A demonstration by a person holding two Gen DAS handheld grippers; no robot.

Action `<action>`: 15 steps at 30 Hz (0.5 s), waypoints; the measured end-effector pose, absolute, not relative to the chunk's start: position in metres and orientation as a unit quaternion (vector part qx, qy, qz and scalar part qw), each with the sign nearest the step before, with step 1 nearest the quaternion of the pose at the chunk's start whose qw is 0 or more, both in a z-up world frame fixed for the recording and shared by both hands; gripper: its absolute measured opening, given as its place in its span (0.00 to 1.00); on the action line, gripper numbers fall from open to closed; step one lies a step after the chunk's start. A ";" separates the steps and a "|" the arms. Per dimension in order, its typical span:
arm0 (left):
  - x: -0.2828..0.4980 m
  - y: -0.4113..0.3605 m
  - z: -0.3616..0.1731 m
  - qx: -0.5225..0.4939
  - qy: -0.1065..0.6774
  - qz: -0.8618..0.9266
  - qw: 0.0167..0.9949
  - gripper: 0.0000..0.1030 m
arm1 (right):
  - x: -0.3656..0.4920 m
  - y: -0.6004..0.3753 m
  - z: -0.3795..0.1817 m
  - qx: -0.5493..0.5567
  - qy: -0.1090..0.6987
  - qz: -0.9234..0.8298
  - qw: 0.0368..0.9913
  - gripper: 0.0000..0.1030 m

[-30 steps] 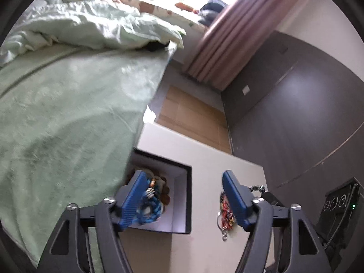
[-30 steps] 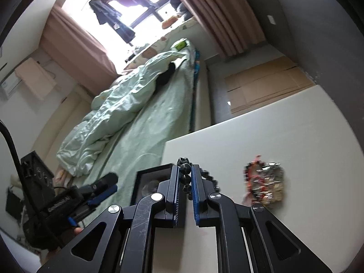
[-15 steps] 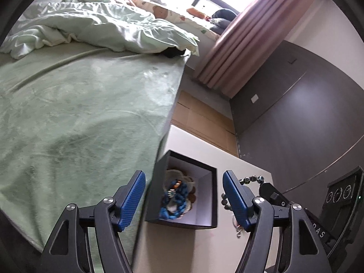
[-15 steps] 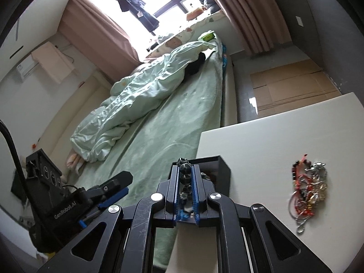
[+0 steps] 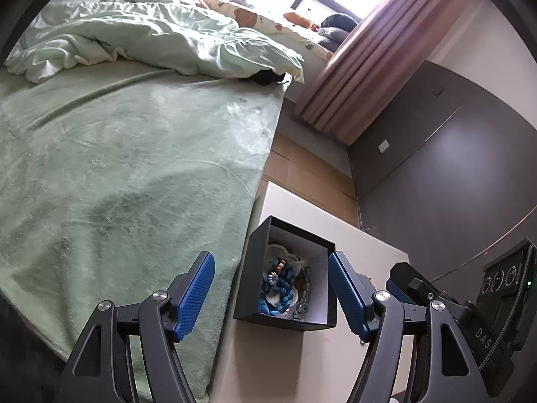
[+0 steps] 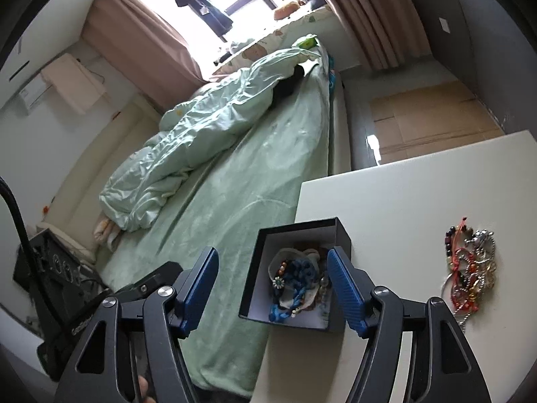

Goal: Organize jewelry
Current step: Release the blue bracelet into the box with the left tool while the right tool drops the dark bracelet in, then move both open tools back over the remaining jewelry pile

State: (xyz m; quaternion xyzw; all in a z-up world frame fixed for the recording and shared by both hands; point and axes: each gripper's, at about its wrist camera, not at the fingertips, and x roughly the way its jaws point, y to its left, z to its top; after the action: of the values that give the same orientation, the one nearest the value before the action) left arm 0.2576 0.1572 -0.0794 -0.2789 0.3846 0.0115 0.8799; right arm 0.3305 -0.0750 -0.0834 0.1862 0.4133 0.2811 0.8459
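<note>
right gripper (image 6: 272, 285) fingers just spread, beaded bracelet dropped into black box (image 6: 303, 226); left gripper (image 5: 268, 288) spread, empty.

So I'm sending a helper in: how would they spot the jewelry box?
Find the white table beside the green bed. At its bed-side edge stands the black box, open-topped, holding blue beads; the loose jewelry pile lies bare on the table.

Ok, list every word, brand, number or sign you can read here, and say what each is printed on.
"DAS": white letters on the black body of the right gripper, seen in the left wrist view; more may be cut off.
White lettering on the left gripper body in the right wrist view: too blurred to read.
Black jewelry box: no print visible.
</note>
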 end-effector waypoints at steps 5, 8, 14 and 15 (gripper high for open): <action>0.261 0.144 -0.081 -0.270 0.393 0.005 0.879 0.69 | 0.329 -0.089 -0.091 0.195 0.427 0.267 0.842 0.66; 0.263 0.134 -0.082 -0.264 0.397 0.001 0.879 0.69 | 0.327 -0.097 -0.092 0.198 0.432 0.254 0.842 0.66; 0.276 0.102 -0.086 -0.243 0.411 -0.020 0.878 0.69 | 0.323 -0.131 -0.089 0.212 0.438 0.219 0.846 0.66; 0.277 0.096 -0.086 -0.239 0.412 -0.025 0.879 0.69 | 0.323 -0.139 -0.090 0.217 0.437 0.214 0.846 0.66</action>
State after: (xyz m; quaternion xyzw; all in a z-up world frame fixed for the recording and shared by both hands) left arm 0.2774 0.0965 -0.0859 -0.2394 0.4122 -0.0246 0.8787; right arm 0.3225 -0.1387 -0.0896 0.2172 0.4370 0.2140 0.8462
